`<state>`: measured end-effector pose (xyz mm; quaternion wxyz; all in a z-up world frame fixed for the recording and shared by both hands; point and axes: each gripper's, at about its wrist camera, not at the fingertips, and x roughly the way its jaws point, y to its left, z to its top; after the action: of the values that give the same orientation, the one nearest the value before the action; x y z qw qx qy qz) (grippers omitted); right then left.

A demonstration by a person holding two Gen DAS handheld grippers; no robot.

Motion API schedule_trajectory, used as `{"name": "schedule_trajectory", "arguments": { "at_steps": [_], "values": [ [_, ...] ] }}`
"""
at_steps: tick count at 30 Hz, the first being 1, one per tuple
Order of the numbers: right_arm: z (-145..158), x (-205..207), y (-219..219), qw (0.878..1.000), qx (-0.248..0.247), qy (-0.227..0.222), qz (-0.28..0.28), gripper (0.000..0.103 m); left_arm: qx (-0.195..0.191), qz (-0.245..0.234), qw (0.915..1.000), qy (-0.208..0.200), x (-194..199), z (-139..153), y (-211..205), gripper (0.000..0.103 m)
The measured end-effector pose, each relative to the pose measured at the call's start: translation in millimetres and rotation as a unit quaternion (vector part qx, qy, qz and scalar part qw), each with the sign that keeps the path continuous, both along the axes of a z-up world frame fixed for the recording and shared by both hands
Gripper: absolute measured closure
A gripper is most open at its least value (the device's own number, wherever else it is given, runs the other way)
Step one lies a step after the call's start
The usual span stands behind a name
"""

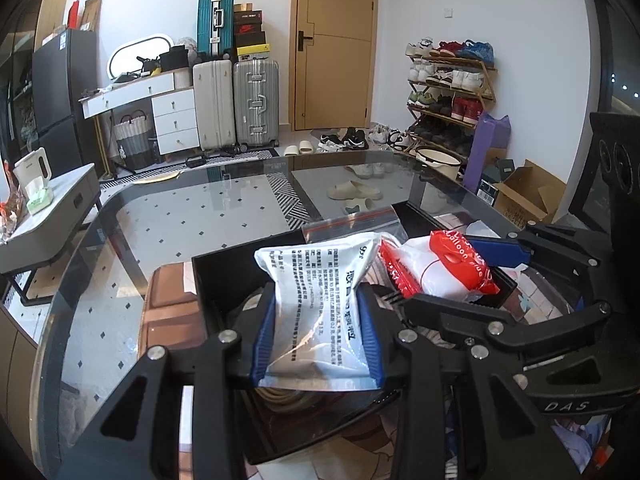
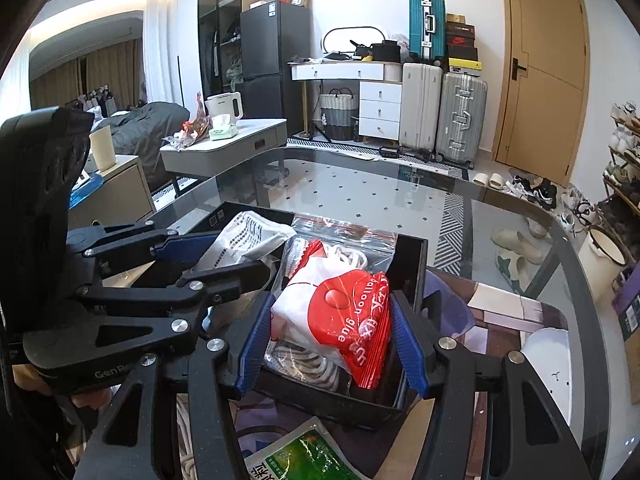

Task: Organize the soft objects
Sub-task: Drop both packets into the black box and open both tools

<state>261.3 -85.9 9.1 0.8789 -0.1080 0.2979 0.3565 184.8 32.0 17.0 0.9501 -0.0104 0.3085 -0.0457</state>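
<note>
My left gripper (image 1: 318,334) is shut on a white printed pouch (image 1: 316,304) and holds it over the left part of a black box (image 1: 212,276). The pouch also shows in the right wrist view (image 2: 244,236). My right gripper (image 2: 330,338) is shut on a red and white balloon glue packet (image 2: 340,312), over the right part of the black box (image 2: 412,264). The packet also shows in the left wrist view (image 1: 448,264). A zip bag with white rope (image 2: 340,248) lies in the box under it.
The box stands on a glass table (image 1: 180,216). A green packet (image 2: 304,456) and white cord (image 2: 186,440) lie near the front edge. A white bowl (image 2: 548,368) sits to the right. Suitcases, a shoe rack and a side table stand beyond.
</note>
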Motion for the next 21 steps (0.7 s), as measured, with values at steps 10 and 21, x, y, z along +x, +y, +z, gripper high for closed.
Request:
{"name": "schedule_trajectory", "arguments": {
  "at_steps": [10, 21],
  "values": [
    [9, -15, -9, 0.998, 0.003, -0.055, -0.014, 0.012, 0.002, 0.011, 0.9999, -0.005, -7, 10, 5, 0.033],
    [17, -33, -39, 0.998, 0.02, -0.03, -0.052, 0.001, -0.016, 0.022, 0.9987, -0.044, -52, 28, 15, 0.0]
  ]
}}
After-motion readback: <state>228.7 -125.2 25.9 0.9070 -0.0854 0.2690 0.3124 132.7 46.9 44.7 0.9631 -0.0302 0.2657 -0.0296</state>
